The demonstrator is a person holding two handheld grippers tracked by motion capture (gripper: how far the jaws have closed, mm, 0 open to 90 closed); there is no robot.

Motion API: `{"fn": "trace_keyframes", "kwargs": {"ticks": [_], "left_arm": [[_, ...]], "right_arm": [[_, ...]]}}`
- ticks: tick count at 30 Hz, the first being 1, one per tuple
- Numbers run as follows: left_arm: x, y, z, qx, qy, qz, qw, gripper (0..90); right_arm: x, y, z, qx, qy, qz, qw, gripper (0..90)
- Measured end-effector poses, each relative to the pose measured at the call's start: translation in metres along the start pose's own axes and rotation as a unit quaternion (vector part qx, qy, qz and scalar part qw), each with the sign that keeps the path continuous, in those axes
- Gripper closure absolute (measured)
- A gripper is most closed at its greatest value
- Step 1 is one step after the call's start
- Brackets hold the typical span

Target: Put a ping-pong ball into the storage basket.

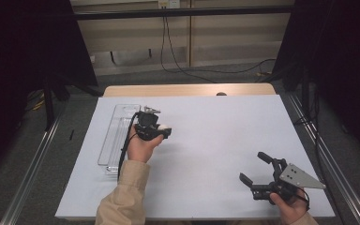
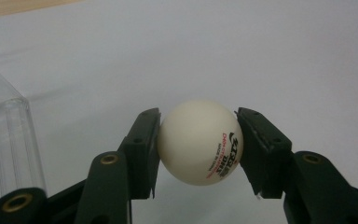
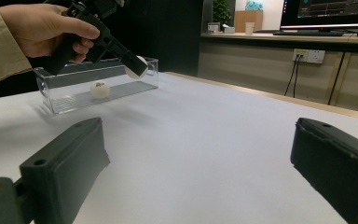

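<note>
**One ball in the box, one ball on its way**

The big white desk [image 1: 206,140] is the biggest thing here, and it is mostly bare. On its left side lies a long clear box [image 1: 117,136] made of see-through plastic. The right gripper view shows one white ball in the box [image 3: 99,89] already, resting on the bottom. So that part of the job looks done.

The left hand-held gripper [image 2: 198,140] is squeezed shut on a second white ball [image 2: 200,142]. Both black pads press on the ball's sides, and the ball has small red and black letters on it. In the high view this left hand-held gripper [image 1: 161,132] is just beside the box, on its right, up off the desk. From the right gripper view, the held ball [image 3: 135,66] looks to be near the top edge of the box, but it is not inside yet.

The right hand-held gripper [image 1: 258,171] waits well apart, near the front right of the desk. Its jaws are spread wide and hold nothing.

I think what is left is to carry the held ball over the box and let it go inside
</note>
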State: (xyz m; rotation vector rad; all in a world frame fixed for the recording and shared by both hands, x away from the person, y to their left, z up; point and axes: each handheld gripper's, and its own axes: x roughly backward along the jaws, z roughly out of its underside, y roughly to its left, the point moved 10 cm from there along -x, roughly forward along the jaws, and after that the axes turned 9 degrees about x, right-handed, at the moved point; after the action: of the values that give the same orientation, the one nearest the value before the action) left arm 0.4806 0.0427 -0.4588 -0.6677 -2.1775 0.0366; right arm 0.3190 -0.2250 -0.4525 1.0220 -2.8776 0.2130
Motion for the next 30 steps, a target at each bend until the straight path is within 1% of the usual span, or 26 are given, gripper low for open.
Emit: {"fn": "trace_keyframes", "kwargs": {"ticks": [2,5,6,9,10,13,15,18,19,21,28,30], "left_arm": [[0.001,0.001,0.0,-0.002,0.002,-0.002,1.0,51.1],[0.003,0.002,0.0,-0.001,-0.003,-0.002,1.0,51.1],[0.004,0.002,0.0,-0.004,-0.001,-0.003,1.0,51.1],[0.005,0.003,0.0,-0.003,0.001,-0.002,1.0,51.1],[0.005,0.004,0.0,0.002,-0.001,-0.003,1.0,51.2],[0.006,0.005,0.0,-0.003,0.0,-0.005,1.0,51.1],[0.006,0.006,-0.001,0.0,-0.002,-0.006,1.0,51.1],[0.008,0.007,-0.001,-0.001,-0.002,-0.008,1.0,51.2],[0.008,0.006,-0.001,0.005,-0.005,-0.006,1.0,51.1],[0.009,0.008,0.0,-0.001,-0.001,-0.008,1.0,51.2],[0.012,0.01,-0.003,0.002,-0.008,-0.01,0.9999,51.1],[0.013,0.011,-0.003,-0.003,-0.005,-0.009,0.9999,51.2]], "right_arm": [[0.0,0.0,0.0,0.0,0.0,0.0,1.0,2.7],[0.0,0.0,0.0,0.0,0.0,0.0,1.0,2.7],[0.0,0.0,0.0,0.0,0.0,0.0,1.0,2.7],[0.0,0.0,0.0,-0.001,0.0,-0.001,1.0,2.7],[0.0,0.0,0.0,-0.001,0.0,0.0,1.0,2.7],[0.0,0.0,0.0,-0.001,0.0,0.0,1.0,2.7],[0.0,0.0,0.0,-0.001,0.0,-0.001,1.0,2.7],[0.0,0.0,0.0,-0.001,-0.001,-0.001,1.0,2.7],[0.0,0.0,0.0,0.0,-0.001,0.0,1.0,2.7],[0.0,0.0,0.0,-0.001,0.0,0.0,1.0,2.7],[0.0,0.0,0.0,-0.001,0.0,0.0,1.0,2.7],[0.0,0.0,0.0,-0.001,0.0,-0.001,1.0,2.7]]}}
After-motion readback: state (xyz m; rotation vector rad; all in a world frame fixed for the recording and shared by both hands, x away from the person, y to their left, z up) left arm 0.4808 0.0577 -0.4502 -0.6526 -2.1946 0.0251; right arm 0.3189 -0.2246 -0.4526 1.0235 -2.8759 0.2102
